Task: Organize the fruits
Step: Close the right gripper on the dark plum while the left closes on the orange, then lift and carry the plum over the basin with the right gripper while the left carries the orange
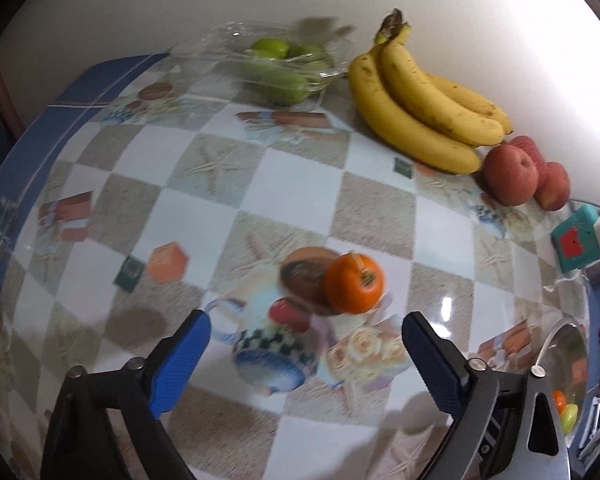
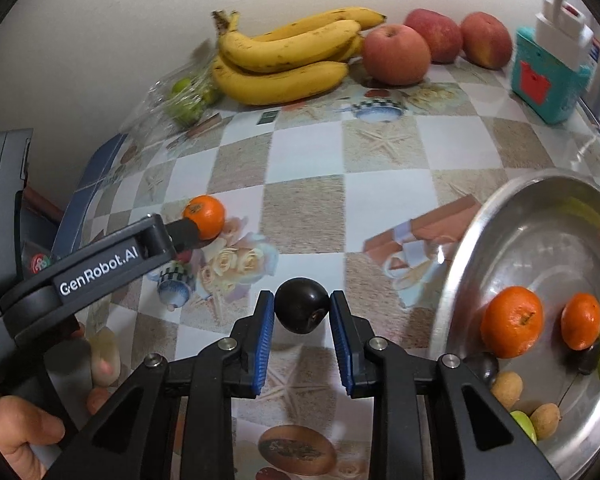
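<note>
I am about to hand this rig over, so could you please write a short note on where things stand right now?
Right gripper: shut on a dark plum, held above the table beside the steel bowl.
Left gripper: open, holding nothing, with a loose tangerine on the table just ahead of it.
Already in the bowl: two tangerines, green fruits and small brown fruits.
Against the wall: bananas, three apples and a clear pack of green fruit.
Left to do, probably: drop the plum in the bowl, then pick up the loose tangerine.
</note>
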`<state>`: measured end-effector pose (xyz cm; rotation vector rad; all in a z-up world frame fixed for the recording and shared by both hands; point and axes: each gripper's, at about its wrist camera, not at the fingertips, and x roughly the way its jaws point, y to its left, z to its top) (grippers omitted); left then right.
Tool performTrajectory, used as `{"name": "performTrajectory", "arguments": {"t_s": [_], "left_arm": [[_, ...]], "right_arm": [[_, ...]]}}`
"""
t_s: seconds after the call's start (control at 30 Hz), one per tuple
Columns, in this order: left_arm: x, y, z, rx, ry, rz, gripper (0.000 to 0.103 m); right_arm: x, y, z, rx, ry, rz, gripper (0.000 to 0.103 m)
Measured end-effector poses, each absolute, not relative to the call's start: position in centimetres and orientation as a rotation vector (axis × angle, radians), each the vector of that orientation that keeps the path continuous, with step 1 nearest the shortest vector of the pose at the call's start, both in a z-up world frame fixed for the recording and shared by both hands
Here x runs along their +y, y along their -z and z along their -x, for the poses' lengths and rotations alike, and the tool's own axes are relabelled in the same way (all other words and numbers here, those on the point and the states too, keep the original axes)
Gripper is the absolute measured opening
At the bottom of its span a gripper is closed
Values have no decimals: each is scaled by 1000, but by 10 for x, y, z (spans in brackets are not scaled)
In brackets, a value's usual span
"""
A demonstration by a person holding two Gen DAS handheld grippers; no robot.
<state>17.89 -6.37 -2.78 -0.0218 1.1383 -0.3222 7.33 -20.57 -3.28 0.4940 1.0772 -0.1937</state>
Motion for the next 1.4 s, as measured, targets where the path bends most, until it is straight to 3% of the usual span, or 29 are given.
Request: {"name": "performTrajectory", "arguments": {"t_s": [0.1,0.33,0.67,0.8,1.17,1.23,1.4], "left_arm": [[-70,30,-183,1119,346,20,91],[-78,35,-184,1122,388,39,68],[-83,37,-183,1098,390,32,48],[-83,38,-184,1105,397,43,36],[-81,26,-180,1115,407,53,33],[-80,20,-179,1125,404,59,20],[-81,-4,-171,1080,413,42,20]], "right_arm": [[-214,29,-70,1057,201,-524,29],[-231,17,-57,996,231,-578,29],[-243,0,-47,939,253,-605,29],[-242,-1,-47,938,249,-600,29],[-243,-2,-46,935,253,-601,29],[-244,-3,-44,931,257,-606,29],[-246,-7,-42,928,264,-611,29]]}}
